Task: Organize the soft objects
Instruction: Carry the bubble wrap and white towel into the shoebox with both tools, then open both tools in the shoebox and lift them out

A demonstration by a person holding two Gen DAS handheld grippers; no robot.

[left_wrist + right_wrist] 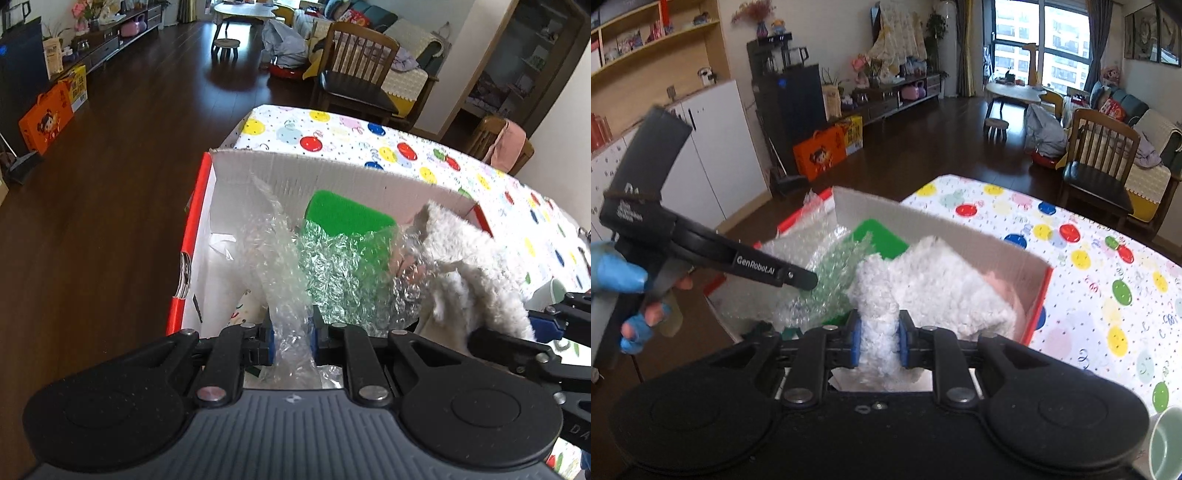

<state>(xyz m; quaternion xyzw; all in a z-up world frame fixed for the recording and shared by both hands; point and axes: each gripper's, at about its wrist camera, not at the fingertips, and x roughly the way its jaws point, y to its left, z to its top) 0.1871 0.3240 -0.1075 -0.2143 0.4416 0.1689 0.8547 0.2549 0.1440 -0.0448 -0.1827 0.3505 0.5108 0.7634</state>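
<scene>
A red-sided cardboard box (295, 168) with a white inside stands on the table's near left corner. A green sponge (347, 218) leans inside it. My left gripper (291, 341) is shut on a sheet of clear bubble wrap (284, 266) that drapes over the sponge. My right gripper (878, 341) is shut on a white fluffy cloth (945, 280) held over the box's right side. The cloth also shows in the left wrist view (469, 266), and the box (923, 218), sponge (879, 236) and bubble wrap (812, 273) in the right wrist view, where the left gripper's body (753, 264) reaches in from the left.
The table has a white cloth with coloured spots (1108, 273). A pale green cup (1167, 443) stands at the near right. A wooden chair (1100, 162) stands beyond the table. Dark wood floor (110, 184) lies to the left.
</scene>
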